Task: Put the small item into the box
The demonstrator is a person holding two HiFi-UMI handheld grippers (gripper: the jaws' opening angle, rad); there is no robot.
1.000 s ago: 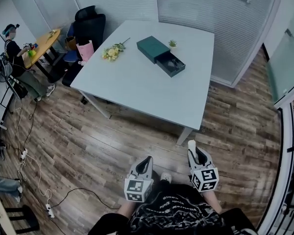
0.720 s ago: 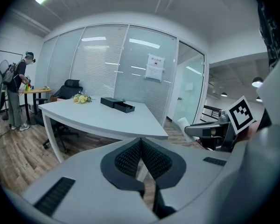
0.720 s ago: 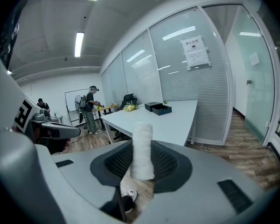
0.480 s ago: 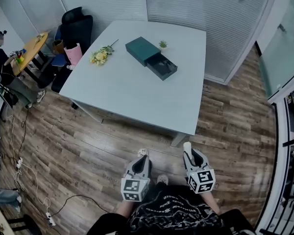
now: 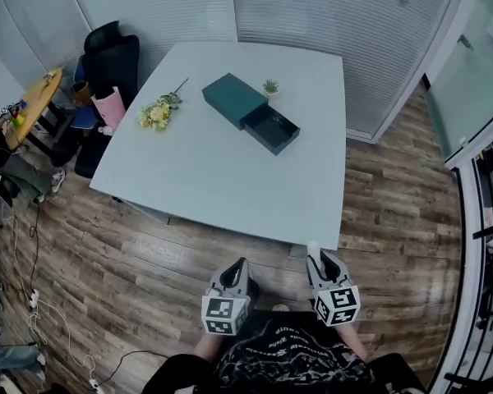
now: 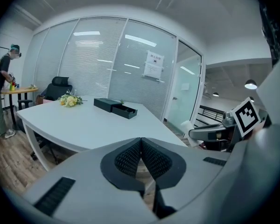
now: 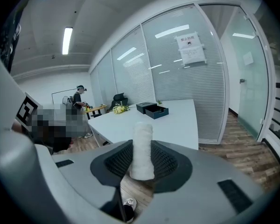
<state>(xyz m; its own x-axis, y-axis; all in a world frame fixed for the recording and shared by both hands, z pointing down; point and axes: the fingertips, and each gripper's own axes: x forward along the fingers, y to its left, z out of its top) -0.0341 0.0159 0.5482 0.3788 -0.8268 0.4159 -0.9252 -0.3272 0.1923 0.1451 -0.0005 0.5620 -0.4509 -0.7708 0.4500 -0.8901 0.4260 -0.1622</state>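
My right gripper [image 5: 319, 263] [image 7: 142, 158] is shut on a small white roll [image 7: 142, 149] [image 5: 313, 249] that stands upright between its pads. My left gripper [image 5: 240, 271] [image 6: 141, 155] is shut with nothing between its pads. Both hang close to my body, just short of the near edge of the white table [image 5: 230, 171]. Far across the table lies the dark green box [image 5: 248, 110] [image 7: 152, 108] [image 6: 115, 107], its drawer pulled out towards the right and open on top.
A bunch of yellow flowers [image 5: 158, 110] lies left of the box, and a small potted plant [image 5: 270, 86] stands behind it. A black office chair [image 5: 110, 56] and a small round table [image 5: 29, 105] stand at the left. Cables [image 5: 29, 302] trail on the wooden floor.
The view has closed in on the table, whose near edge now sits just ahead of the grippers. The right gripper still holds the white roll.
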